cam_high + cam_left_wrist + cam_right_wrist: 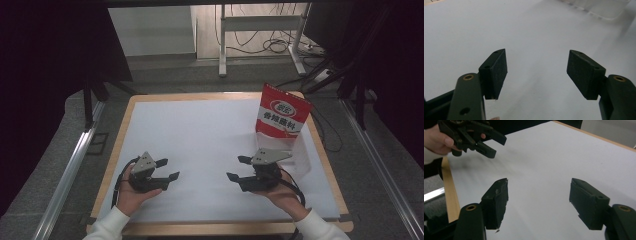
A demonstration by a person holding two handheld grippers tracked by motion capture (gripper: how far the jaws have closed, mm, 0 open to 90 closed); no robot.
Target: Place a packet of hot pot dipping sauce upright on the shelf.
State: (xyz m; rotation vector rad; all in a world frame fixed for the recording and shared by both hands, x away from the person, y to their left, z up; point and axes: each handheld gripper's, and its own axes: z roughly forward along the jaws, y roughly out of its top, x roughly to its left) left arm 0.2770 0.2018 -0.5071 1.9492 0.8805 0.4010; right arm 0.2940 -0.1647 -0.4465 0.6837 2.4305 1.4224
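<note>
Grippers rest released and empty near us on the white table, left gripper and right gripper, so we judge our next move a reach to the far-right red pouch.

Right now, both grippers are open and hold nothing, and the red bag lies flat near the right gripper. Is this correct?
Not quite: the red bag stands upright, as the high view shows, beside a clear container. The rest holds: left gripper and right gripper are open and hold nothing.
</note>
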